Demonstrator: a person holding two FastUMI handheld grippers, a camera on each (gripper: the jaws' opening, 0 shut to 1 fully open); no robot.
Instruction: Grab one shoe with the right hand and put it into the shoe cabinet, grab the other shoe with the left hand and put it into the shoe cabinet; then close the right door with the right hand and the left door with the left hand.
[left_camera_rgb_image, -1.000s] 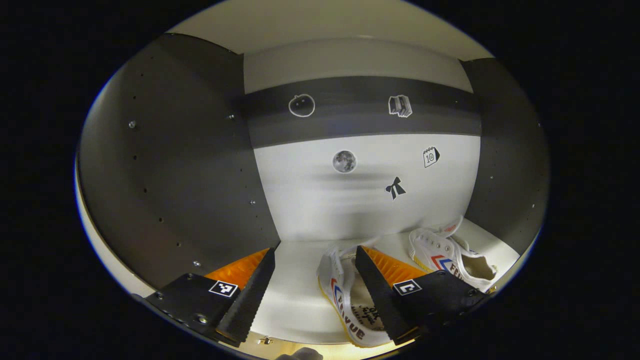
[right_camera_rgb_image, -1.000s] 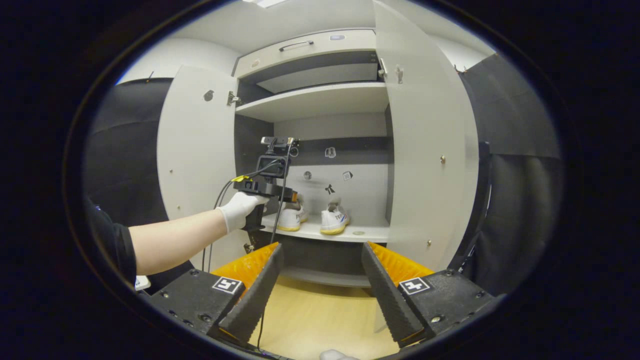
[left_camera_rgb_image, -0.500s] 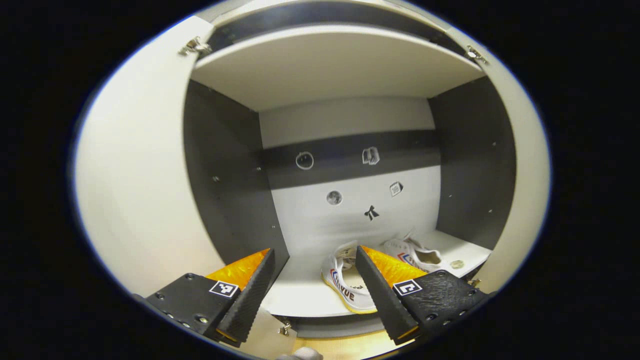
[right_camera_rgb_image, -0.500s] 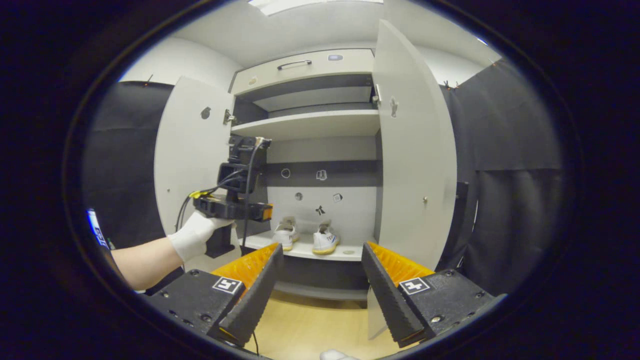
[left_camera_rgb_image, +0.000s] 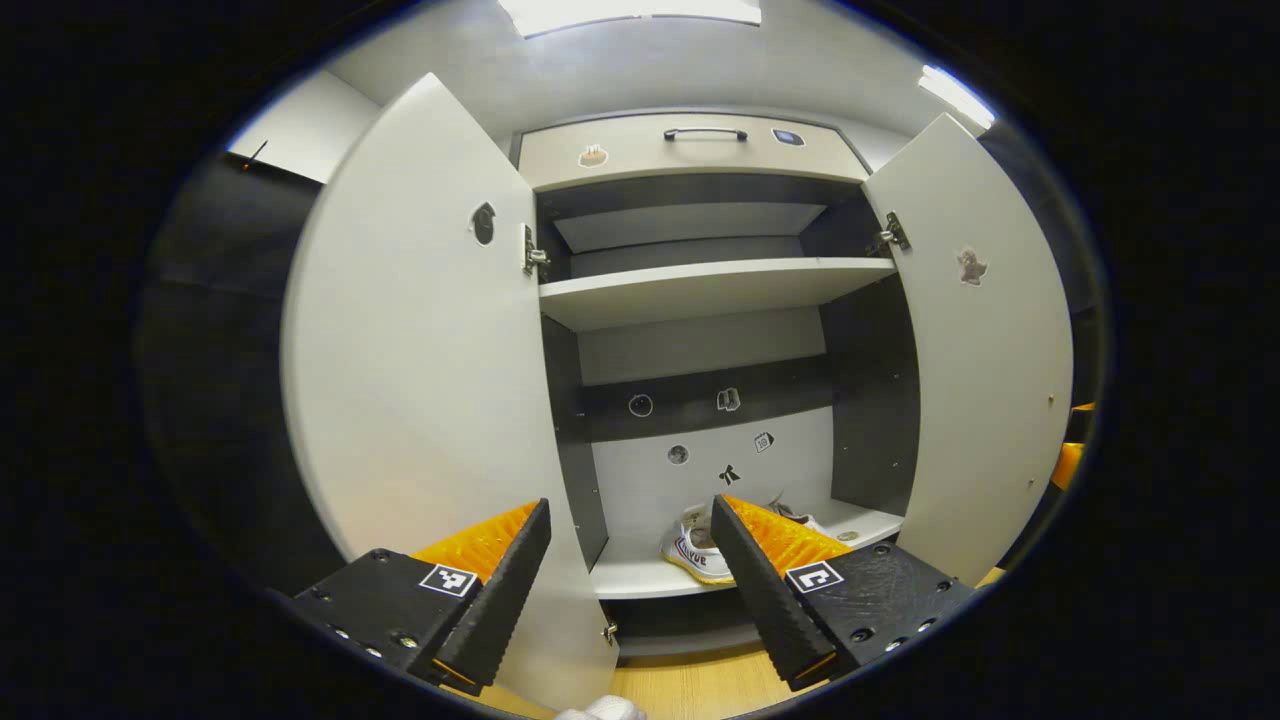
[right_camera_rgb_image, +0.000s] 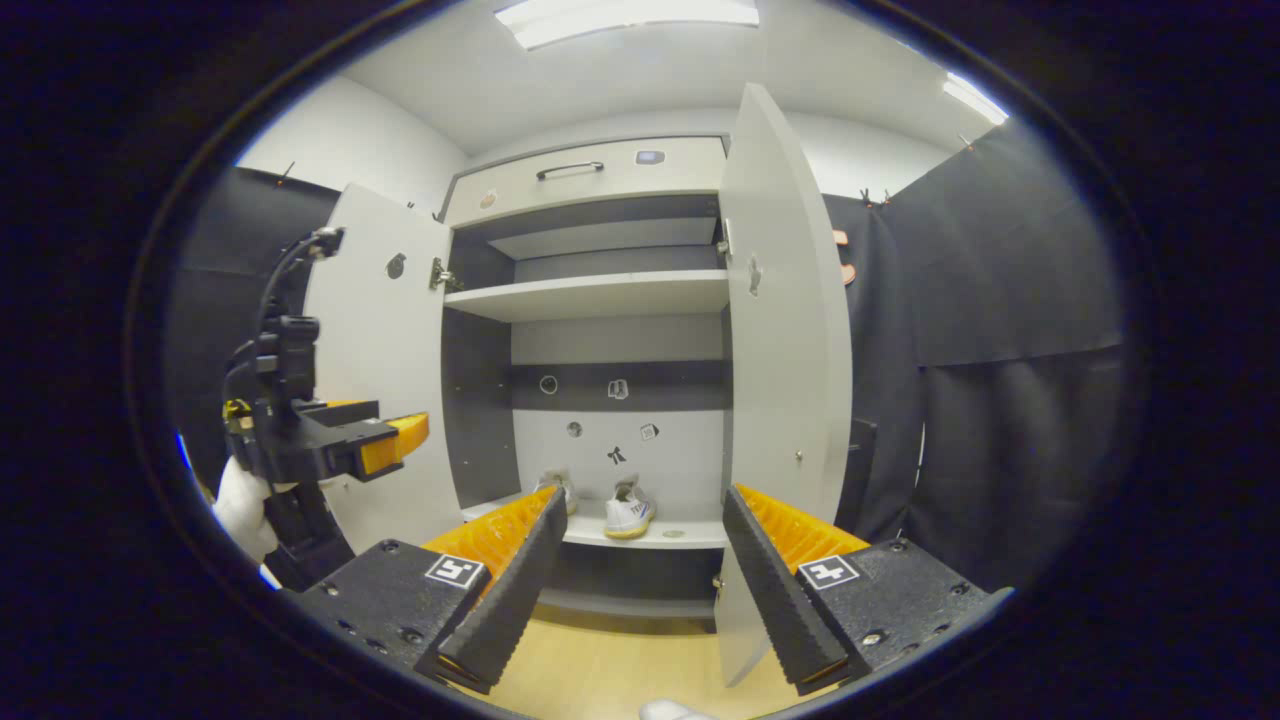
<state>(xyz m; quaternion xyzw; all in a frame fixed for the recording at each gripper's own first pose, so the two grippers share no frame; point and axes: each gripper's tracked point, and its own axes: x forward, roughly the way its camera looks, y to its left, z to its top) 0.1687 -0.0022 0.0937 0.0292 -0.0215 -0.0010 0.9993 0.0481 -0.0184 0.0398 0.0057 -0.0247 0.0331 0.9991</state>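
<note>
The left gripper (left_camera_rgb_image: 630, 520) sits at the bottom of the left gripper view, its two fingers spread wide with nothing between them. The right gripper (right_camera_rgb_image: 645, 505) fills the bottom of the right gripper view the same way, jaws wide apart and empty. At the left edge of the right gripper view the left gripper (right_camera_rgb_image: 395, 440) shows again from the side, held by a gloved hand (right_camera_rgb_image: 242, 505); whether its fingers are apart cannot be told from that angle.

Below the fingers in both views lies a strip of light wooden floor (right_camera_rgb_image: 620, 665). Behind it stands the shoe cabinet (left_camera_rgb_image: 700, 290), with both doors open. In the left gripper view the left door (left_camera_rgb_image: 420, 380) takes the left-centre of the frame and the right door (left_camera_rgb_image: 985, 340) stands at the right. In the right gripper view the right door (right_camera_rgb_image: 785, 400) is seen nearly edge-on, just right of centre.

On the lower shelf (left_camera_rgb_image: 640, 578), low in the frame, one shoe (left_camera_rgb_image: 690, 550) lies just left of the right-hand finger, and the other shoe (left_camera_rgb_image: 800, 518) peeks out just behind that finger. In the right gripper view one shoe (right_camera_rgb_image: 628, 512) sits between the fingers, heel toward the camera, and the other shoe (right_camera_rgb_image: 560, 485) is just above the left-hand finger's tip.

Small stickers (left_camera_rgb_image: 730, 400) dot the back panel above the shoes. An upper shelf (left_camera_rgb_image: 710, 285) crosses the middle, and a drawer with a dark handle (left_camera_rgb_image: 705, 132) tops the cabinet near the upper centre.
</note>
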